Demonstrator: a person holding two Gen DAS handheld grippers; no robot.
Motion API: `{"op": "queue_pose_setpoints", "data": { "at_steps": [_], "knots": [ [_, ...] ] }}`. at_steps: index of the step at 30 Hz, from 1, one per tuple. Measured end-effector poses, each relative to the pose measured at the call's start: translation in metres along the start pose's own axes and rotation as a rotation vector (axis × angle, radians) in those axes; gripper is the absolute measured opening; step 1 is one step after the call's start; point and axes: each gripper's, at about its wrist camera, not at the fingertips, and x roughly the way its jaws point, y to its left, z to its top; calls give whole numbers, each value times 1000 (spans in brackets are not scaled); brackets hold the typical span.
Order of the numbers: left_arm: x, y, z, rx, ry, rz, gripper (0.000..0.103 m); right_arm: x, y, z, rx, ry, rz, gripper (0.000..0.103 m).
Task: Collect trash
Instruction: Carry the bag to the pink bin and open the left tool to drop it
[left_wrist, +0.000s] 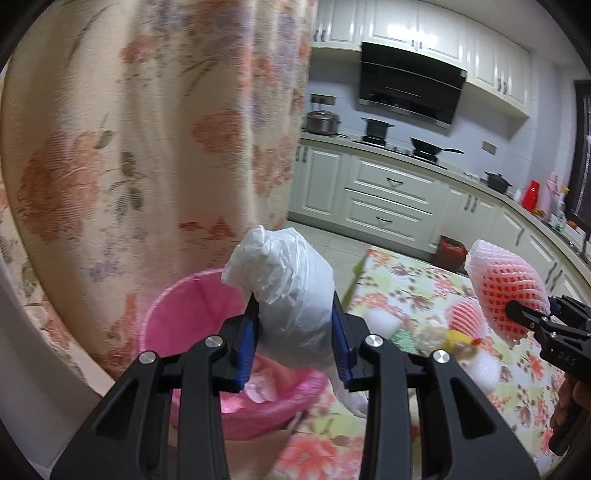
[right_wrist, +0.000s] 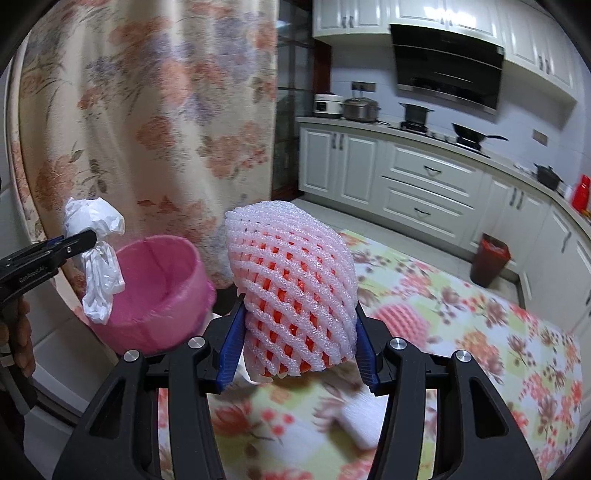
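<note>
The left hand-held gripper (left_wrist: 295, 343) was clamped on a crumpled white plastic bag (left_wrist: 288, 291), blue pads pressing both sides of the bundle, a loose tail hanging below the fingers. It hung right over the pink-lined round waste bin (left_wrist: 184, 325), which stood off the near left edge of the floral-clothed counter (left_wrist: 443, 295), against the flowered curtain (left_wrist: 129, 147). The drop looked ready: the sound move was to let the bundle sit squarely above the bin's mouth, lower a touch so the light plastic could not drift, then open fully so the tail did not snag a pad.

The right hand-held gripper (right_wrist: 295, 343) was closed around a pink-and-white foam fruit net (right_wrist: 291, 288), squeezed only lightly; that foam springs back, so the grip wanted to stay firm until it was over the bin. It was held above the counter, well to the right of the bin, fingers pointing forward and slightly up. The left pointed forward and level, the person's hand just visible behind it.

On the counter more trash waited: another pink foam net (left_wrist: 465, 317), white foam pieces (left_wrist: 484, 369) and a blurred yellowish scrap (left_wrist: 447, 339) near the middle.
</note>
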Motion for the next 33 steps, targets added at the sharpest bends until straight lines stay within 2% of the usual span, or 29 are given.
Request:
{"op": "queue_pose_setpoints", "data": {
  "at_steps": [9, 17, 33],
  "knots": [
    [5, 39, 3, -18, -14, 94, 34, 36, 56, 30, -63, 0, 96, 50],
    [9, 55, 7, -19, -20, 146, 34, 63, 101, 45, -101, 14, 179, 50],
    [18, 82, 8, -51, -9, 181, 36, 104, 151, 50, -123, 67, 298, 53]
  ]
}}
